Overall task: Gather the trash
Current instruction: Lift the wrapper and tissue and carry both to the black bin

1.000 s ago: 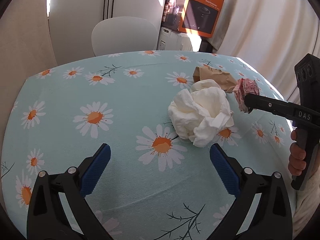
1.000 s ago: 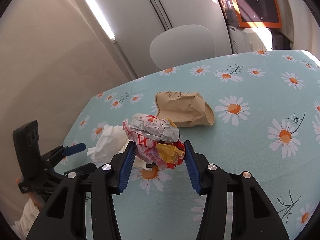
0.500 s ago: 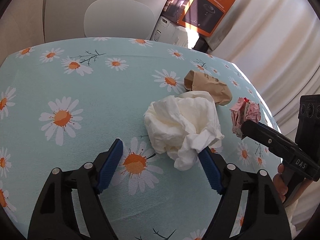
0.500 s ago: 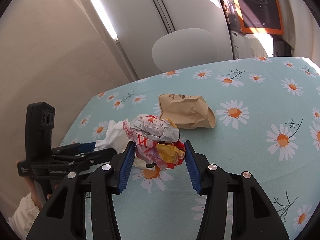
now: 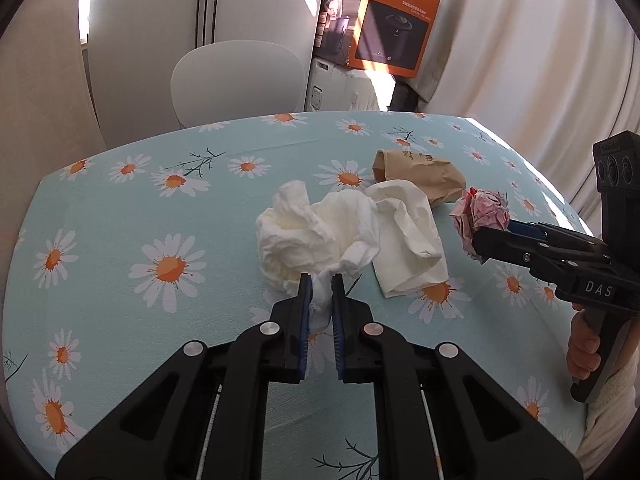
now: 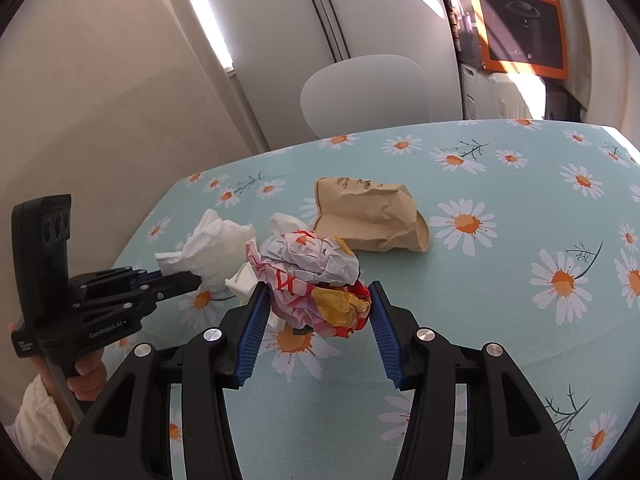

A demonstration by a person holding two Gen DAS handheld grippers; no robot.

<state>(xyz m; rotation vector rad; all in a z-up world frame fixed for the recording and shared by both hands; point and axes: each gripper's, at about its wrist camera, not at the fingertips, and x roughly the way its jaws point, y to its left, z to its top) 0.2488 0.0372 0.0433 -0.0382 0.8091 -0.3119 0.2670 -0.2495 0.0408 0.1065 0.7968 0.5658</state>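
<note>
A crumpled white tissue [image 5: 316, 232] lies mid-table on the daisy cloth. My left gripper [image 5: 320, 284] is shut on its near tail, the blue pads pinching the paper. A flatter white napkin [image 5: 408, 240] lies just right of it. My right gripper [image 6: 316, 300] is shut on a crumpled red, white and yellow wrapper [image 6: 316, 276], held slightly above the cloth; that wrapper [image 5: 482, 216] also shows at the right of the left wrist view. A brown paper bag [image 6: 368, 216] lies on its side beyond. The left gripper and tissue [image 6: 216, 248] appear at the left of the right wrist view.
The table [image 5: 120, 208] has a light blue daisy tablecloth. A white chair [image 5: 240, 80] stands at its far edge. An orange and black box [image 5: 396, 32] sits on white cartons behind. Curtains hang on both sides. A hand [image 5: 584, 348] grips the right handle.
My left gripper moved in on the white tissue and its jaws closed from wide to pinched on the tissue's near tail. The right gripper kept hold of the wrapper, barely moving.
</note>
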